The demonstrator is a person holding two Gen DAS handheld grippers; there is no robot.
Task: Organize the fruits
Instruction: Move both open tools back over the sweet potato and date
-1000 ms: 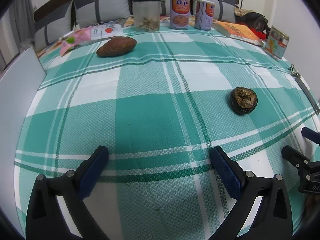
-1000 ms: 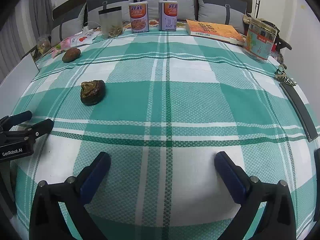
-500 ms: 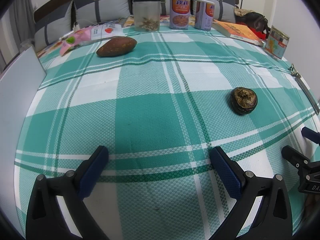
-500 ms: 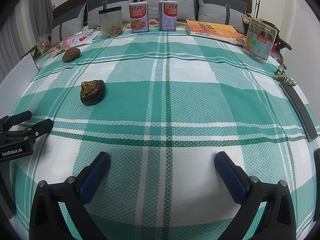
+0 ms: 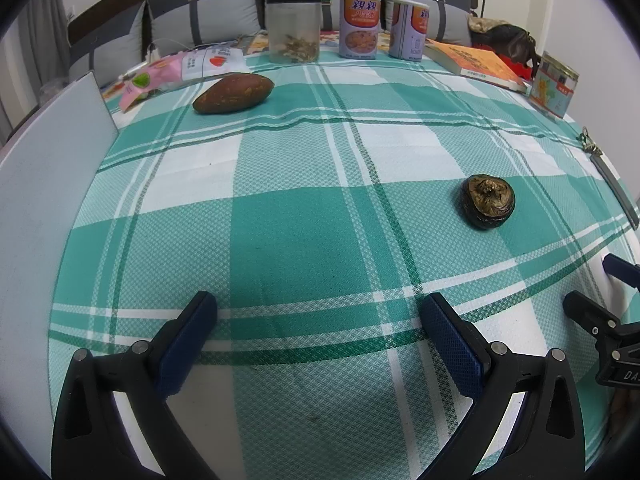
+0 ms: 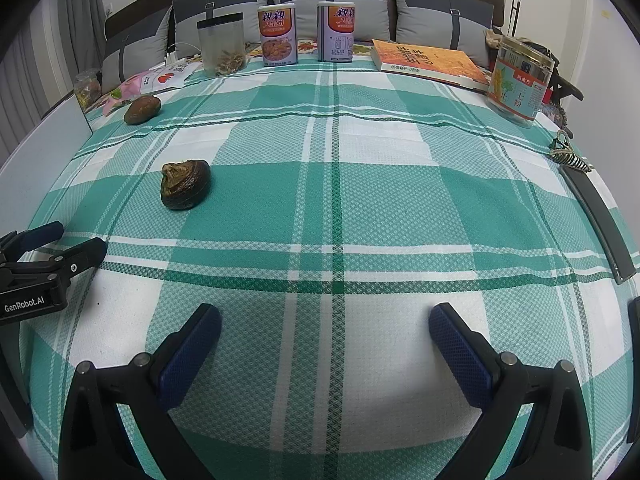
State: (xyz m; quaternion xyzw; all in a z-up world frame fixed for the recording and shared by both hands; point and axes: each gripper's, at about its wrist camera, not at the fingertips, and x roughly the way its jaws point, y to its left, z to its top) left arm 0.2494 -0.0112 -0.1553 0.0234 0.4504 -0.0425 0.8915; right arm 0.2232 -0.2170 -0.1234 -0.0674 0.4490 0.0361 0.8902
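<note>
Left wrist view: the left gripper (image 5: 318, 312) hangs low over the green-and-white checked cloth (image 5: 304, 240), its blue-padded jaws spread wide with nothing between them. Taking the cloth's middle as the landmark, the dark wrinkled fruit (image 5: 489, 201) lies to its right, alone on a green square and well ahead of the jaws. The brown yam (image 5: 233, 92) sits far beyond the middle, toward the left, just in front of a pink packet (image 5: 150, 80). Past the middle at the far edge stand a clear jar (image 5: 294, 28) and two cans (image 5: 359, 25), with an orange book (image 5: 476, 64) far right.

From the right wrist view, the right gripper (image 6: 325, 322) is likewise wide open and empty, near the cloth's close edge. The fruit (image 6: 185, 184) lies left of the middle, and the yam (image 6: 142, 109) lies farther off on that same side.
</note>
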